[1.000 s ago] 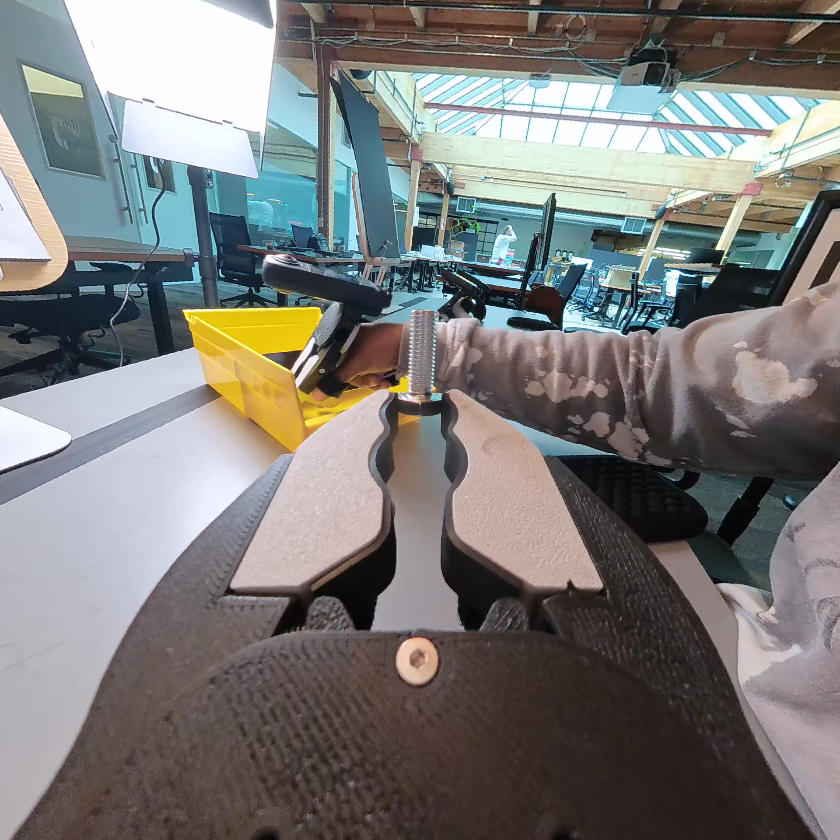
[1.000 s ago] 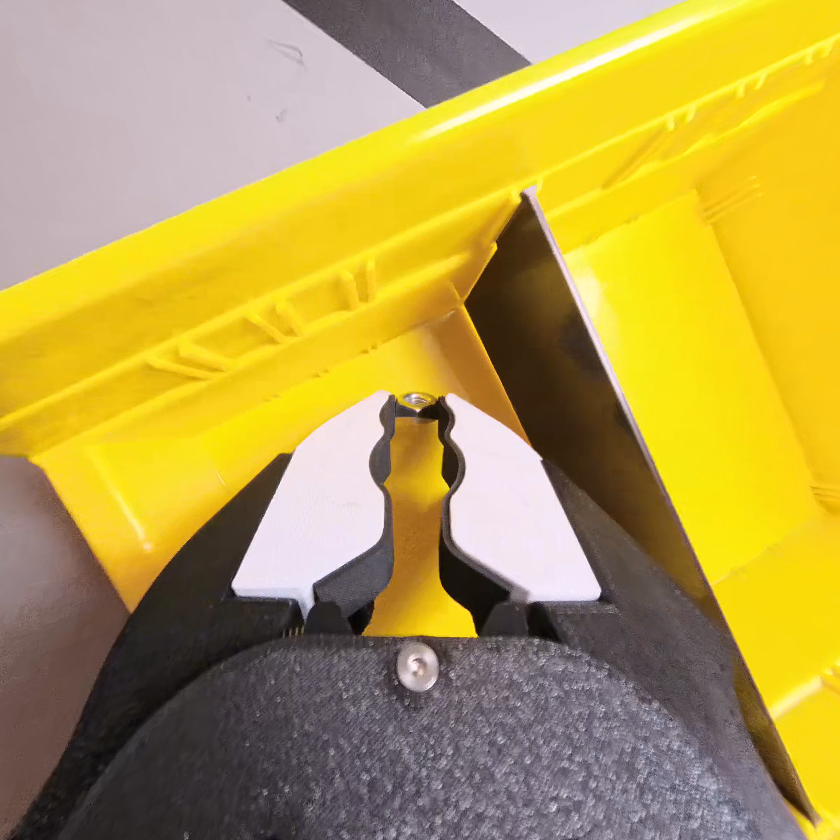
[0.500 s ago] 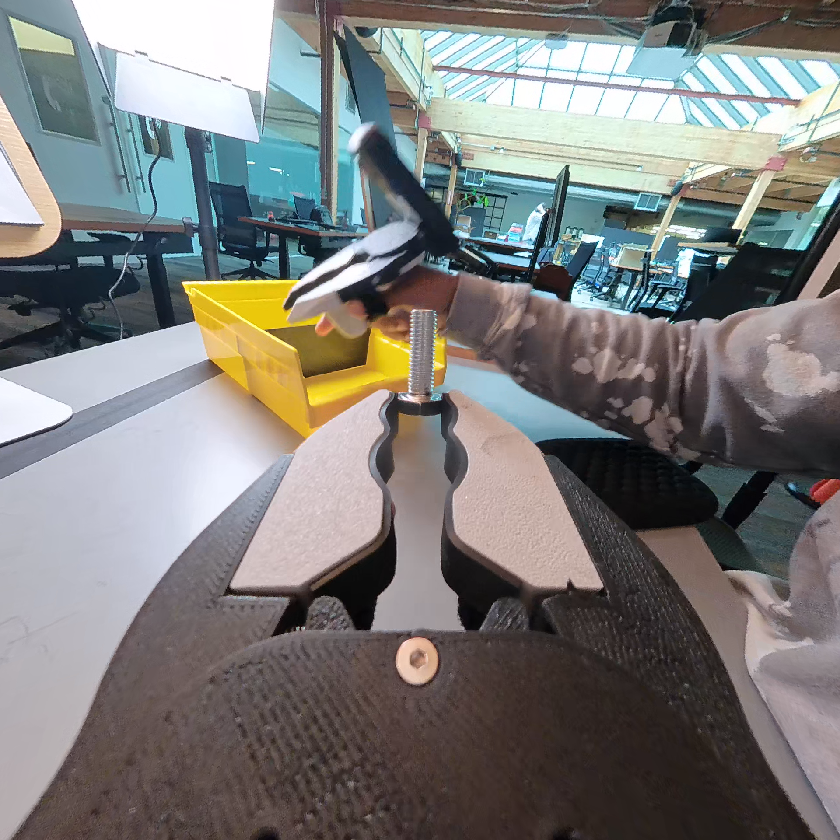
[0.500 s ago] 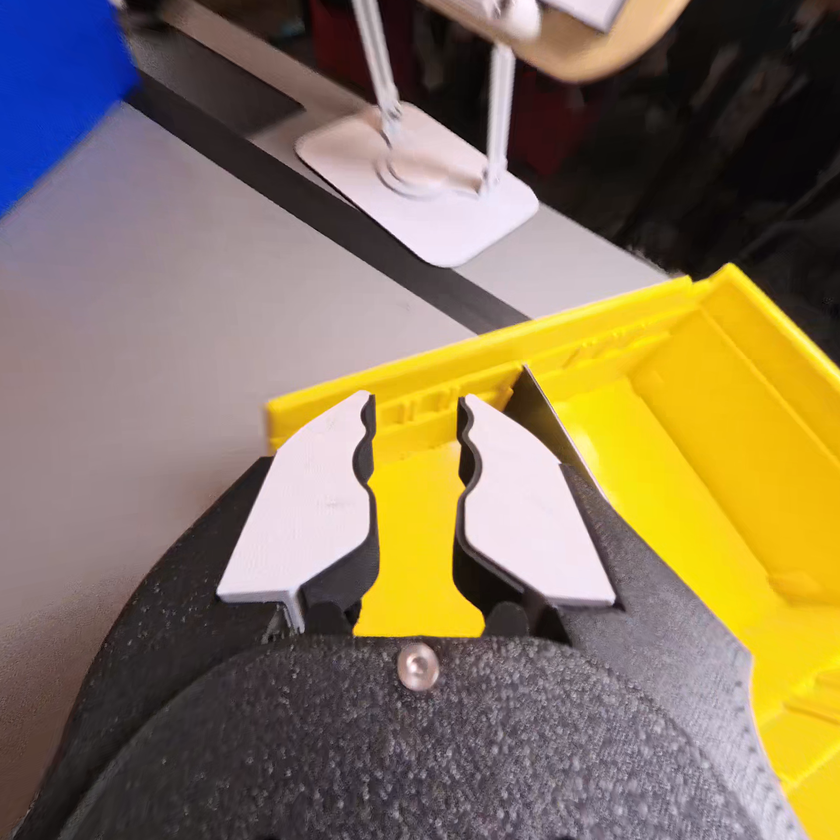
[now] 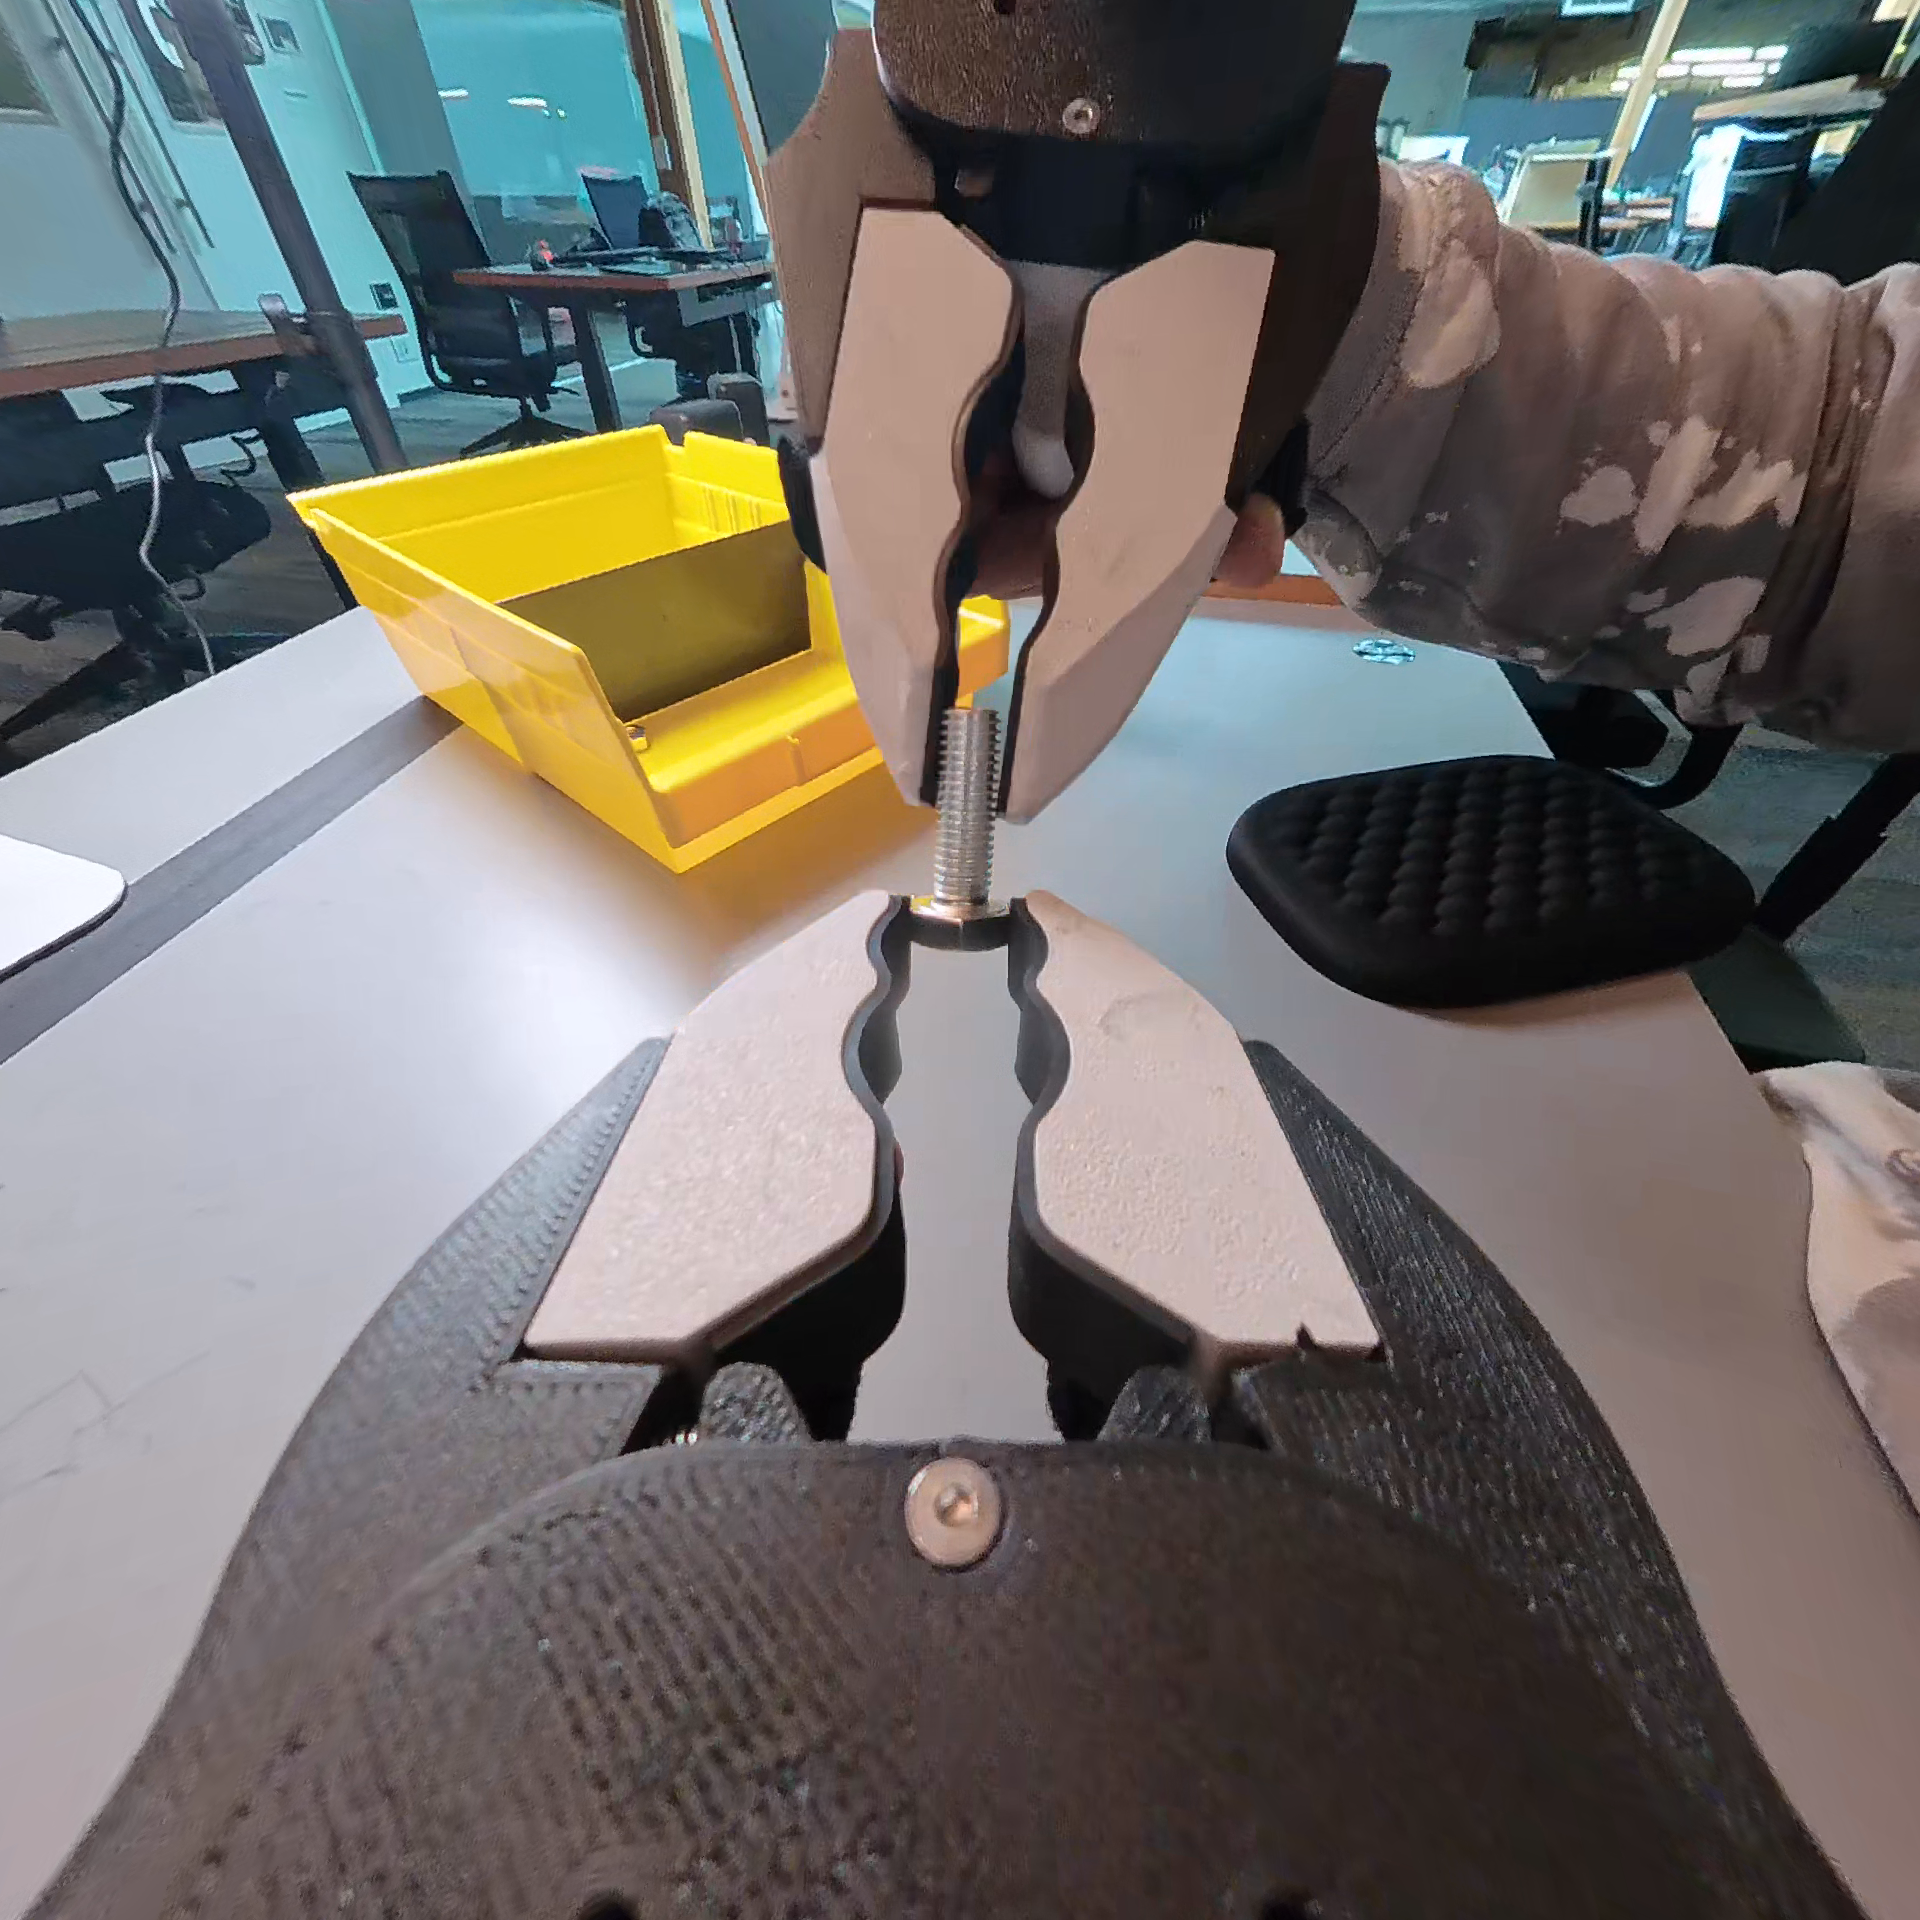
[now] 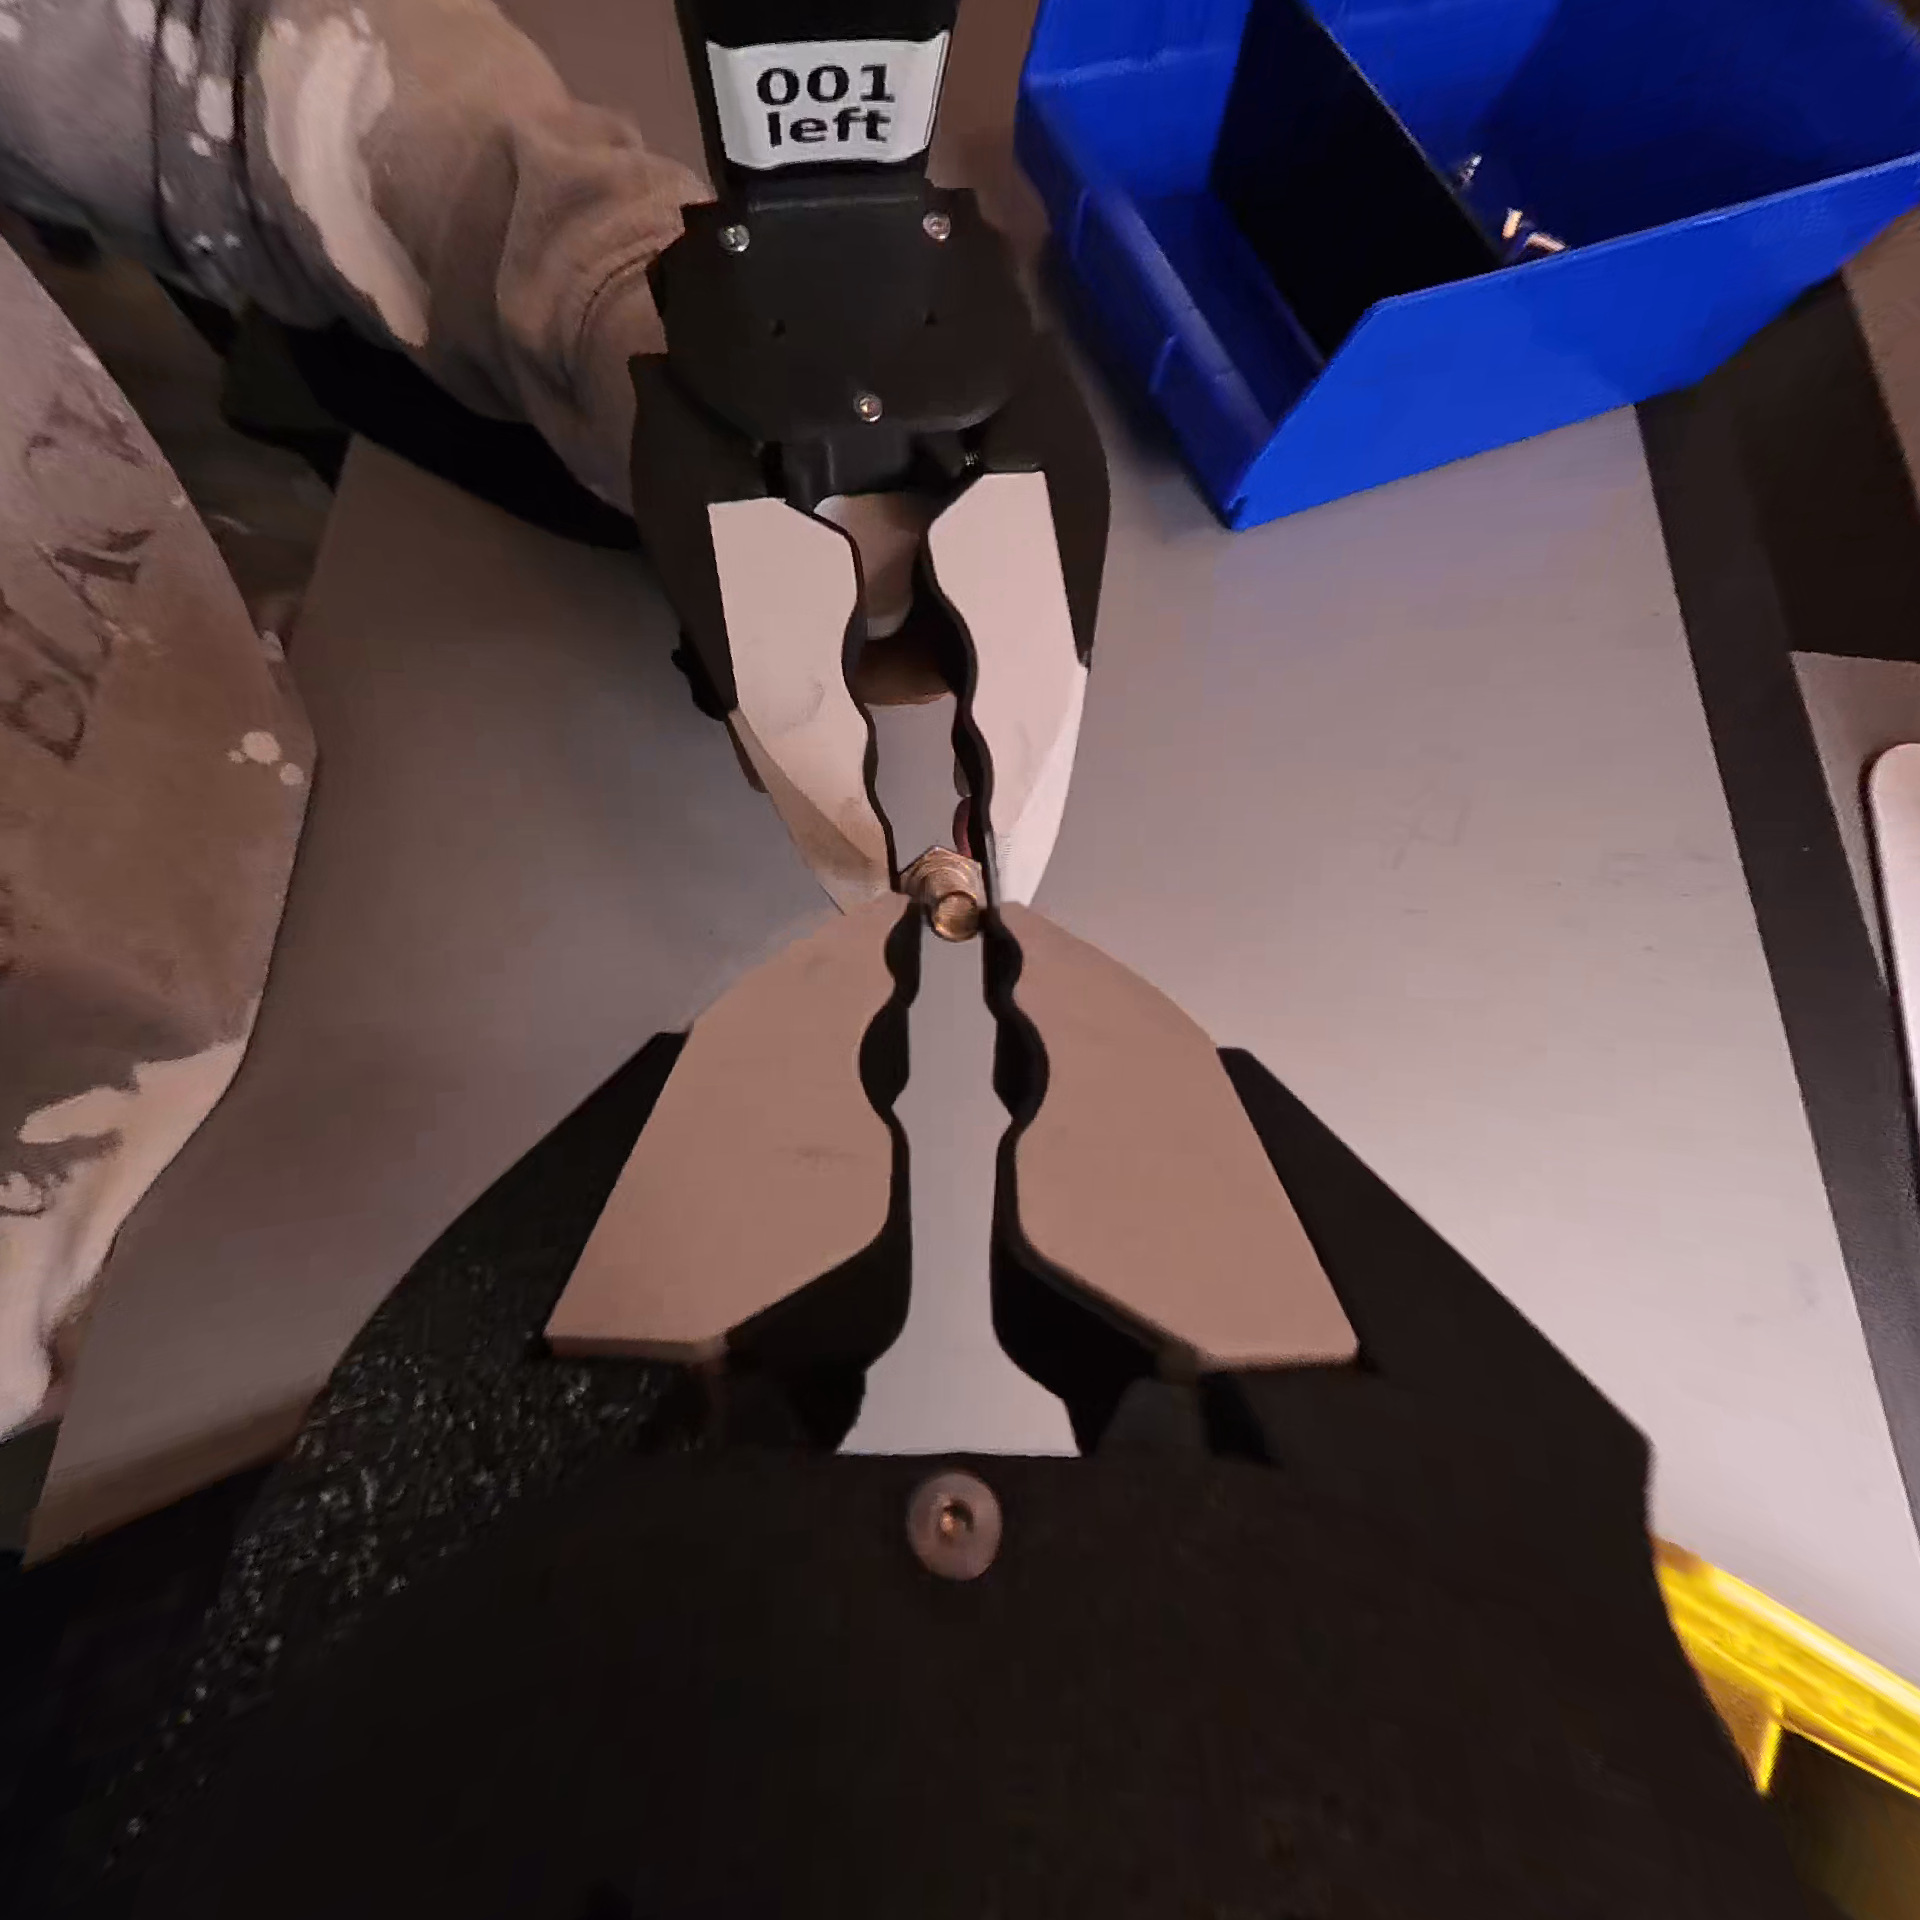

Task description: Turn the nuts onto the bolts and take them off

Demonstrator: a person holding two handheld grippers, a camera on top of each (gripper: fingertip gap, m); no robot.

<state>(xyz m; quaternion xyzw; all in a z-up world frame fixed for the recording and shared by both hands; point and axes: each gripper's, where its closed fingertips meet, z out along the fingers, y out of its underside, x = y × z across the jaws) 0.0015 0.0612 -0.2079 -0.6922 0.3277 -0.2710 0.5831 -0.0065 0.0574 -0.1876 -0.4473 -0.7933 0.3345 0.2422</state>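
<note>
A silver bolt (image 5: 964, 821) stands upright over the grey table. My left gripper (image 5: 961, 916) is shut on its hex head, threads pointing up. My right gripper (image 5: 968, 795) comes down from above, and its fingertips close on the upper part of the threaded shank. In the right wrist view I look down the bolt (image 6: 951, 906) end on, between my right gripper's (image 6: 951, 914) tips, with the left gripper (image 6: 940, 875) opposite. A small nut (image 5: 637, 736) lies in the front compartment of the yellow bin (image 5: 520, 623).
A blue bin (image 6: 1455, 395) with a dark divider stands on the table beyond the left gripper. The yellow bin's edge (image 6: 1766, 1662) shows at the lower right. A black chair seat (image 5: 1486, 873) is off the table's right edge. A white stand base (image 5: 42, 904) lies at far left. Less than 4 cm separates the two grippers' tips.
My right gripper let go of the nut in the yellow bin, lifted out, swung over and closed on the top of the bolt. The left gripper kept holding the bolt's head.
</note>
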